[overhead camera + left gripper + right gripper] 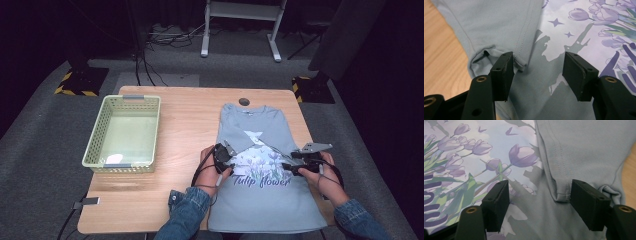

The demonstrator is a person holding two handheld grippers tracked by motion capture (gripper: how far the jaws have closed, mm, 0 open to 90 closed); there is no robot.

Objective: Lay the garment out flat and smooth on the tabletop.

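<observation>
A light blue T-shirt (260,200) with a tulip print and the words "Tulip flower" lies flat on the wooden table (185,150), its sleeves folded inward. My left gripper (231,163) hovers at the shirt's left side. In the left gripper view its jaws (539,72) stand open just over the fabric (499,25), straddling the folded sleeve's hem corner (520,63). My right gripper (286,167) is at the shirt's right side. Its jaws (540,200) are open too, low over the shirt (586,145), with the other sleeve hem (560,195) between them.
A pale green plastic basket (95,137) stands on the table's left half with a small white item (114,158) in its near corner. A round cable hole (244,101) sits beyond the collar. The shirt's right edge runs near the table's right edge.
</observation>
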